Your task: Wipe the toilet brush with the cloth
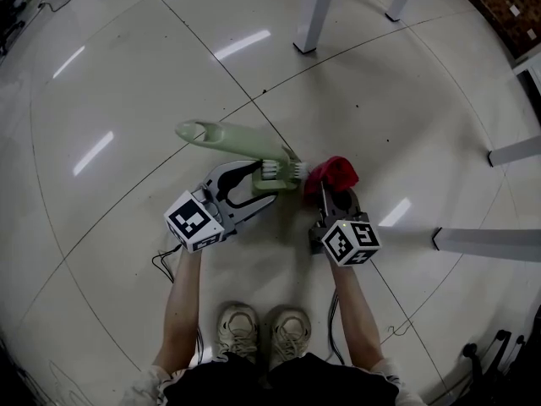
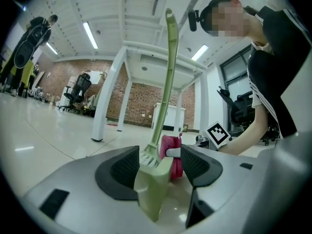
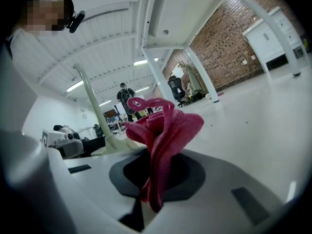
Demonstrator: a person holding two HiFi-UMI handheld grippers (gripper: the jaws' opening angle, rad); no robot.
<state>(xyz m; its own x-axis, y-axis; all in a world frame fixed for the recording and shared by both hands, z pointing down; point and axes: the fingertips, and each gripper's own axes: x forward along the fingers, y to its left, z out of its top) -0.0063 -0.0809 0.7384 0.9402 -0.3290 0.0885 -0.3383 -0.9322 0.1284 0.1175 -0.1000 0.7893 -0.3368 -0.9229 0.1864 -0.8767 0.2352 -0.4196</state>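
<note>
1. The left gripper's (image 2: 158, 165) jaws are being pressed together on the toilet brush (image 2: 152, 179). Its pale green head is being squeezed between the two dark pads, with white bristles showing just above them.
2. From the head view, the brush is being held low over the glossy tiled floor (image 1: 127, 74). Its long handle is being pointed away from the person and toward the left.
3. The red cloth (image 1: 331, 173) is being held just beside the brush head, on its right — whether the two are touching cannot be told.
4. The right gripper's (image 3: 156, 172) jaws are being closed on that cloth. A bunched fold is being pinched between the pads, and the loose folds are being pushed up above them.
5. Both grippers are being carried at the ends of bare forearms, each marker cube being turned up toward the head camera. A pair of pale shoes (image 1: 264, 328) is being seen below them.
6. White table legs (image 1: 314, 11) are being shown at the top and right — well apart from the brush and cloth.
</note>
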